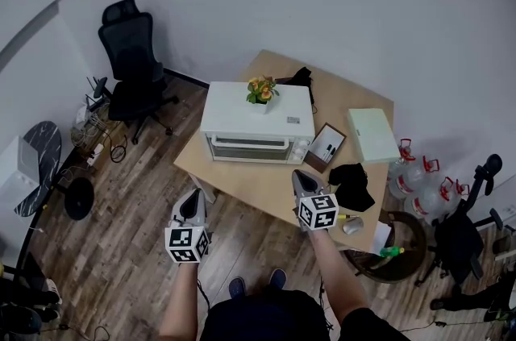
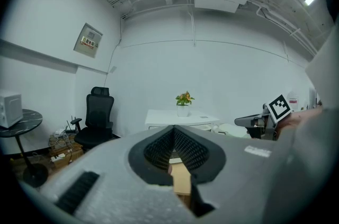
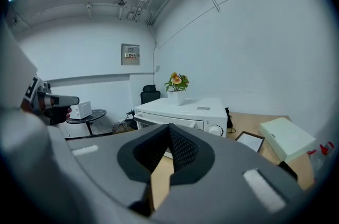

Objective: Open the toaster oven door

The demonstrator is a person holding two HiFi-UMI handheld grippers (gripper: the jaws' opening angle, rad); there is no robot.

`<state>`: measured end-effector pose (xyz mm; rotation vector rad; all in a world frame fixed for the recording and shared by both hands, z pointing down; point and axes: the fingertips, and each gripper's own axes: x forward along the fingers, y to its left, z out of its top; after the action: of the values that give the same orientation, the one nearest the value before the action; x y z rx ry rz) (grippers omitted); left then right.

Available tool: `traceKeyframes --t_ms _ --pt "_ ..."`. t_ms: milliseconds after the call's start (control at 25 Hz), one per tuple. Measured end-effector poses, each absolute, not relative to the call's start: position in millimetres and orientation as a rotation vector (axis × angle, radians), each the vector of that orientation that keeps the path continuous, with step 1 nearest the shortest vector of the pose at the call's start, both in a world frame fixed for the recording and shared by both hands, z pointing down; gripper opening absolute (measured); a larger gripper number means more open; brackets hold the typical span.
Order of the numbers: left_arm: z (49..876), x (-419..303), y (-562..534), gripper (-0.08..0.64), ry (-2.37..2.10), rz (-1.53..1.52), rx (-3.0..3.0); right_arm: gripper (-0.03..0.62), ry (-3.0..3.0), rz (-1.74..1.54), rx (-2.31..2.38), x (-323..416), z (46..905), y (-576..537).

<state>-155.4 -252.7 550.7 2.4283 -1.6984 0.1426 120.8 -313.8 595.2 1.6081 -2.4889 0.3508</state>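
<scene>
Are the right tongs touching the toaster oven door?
Apart. The head view shows a strip of bare table between the right tongs and the oven door.

Black office chair (image 1: 131, 61), potted plant (image 1: 260, 92), water jugs (image 1: 419, 178)

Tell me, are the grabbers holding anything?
Nothing is held. The left gripper and the right gripper are both shut and empty, apart from the toaster oven.

The toaster oven (image 1: 256, 124) is white, and the table (image 1: 266, 188) is pale wood over a brown plank floor (image 1: 121, 210). The flowers (image 1: 260, 88) are orange with green leaves. The chair (image 1: 133, 61) is black. The left gripper (image 1: 191, 200) and right gripper (image 1: 303, 177) are grey, with black-and-white square markers.
</scene>
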Motion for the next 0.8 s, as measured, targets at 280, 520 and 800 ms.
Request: traceKeyframes --t_ms 280,520,800 --pt "552 -163 -251 -0.005 -1.735 0.179 2.426 0.012 -2.498 0.372 1.577 117 593 -341" --pt "543 -162 -246 -0.005 -1.729 0.124 2.435 0.012 -2.482 0.389 1.571 119 601 -358" --pt "543 -168 -246 -0.005 -1.748 0.137 2.425 0.012 -2.455 0.458 1.562 121 622 -368"
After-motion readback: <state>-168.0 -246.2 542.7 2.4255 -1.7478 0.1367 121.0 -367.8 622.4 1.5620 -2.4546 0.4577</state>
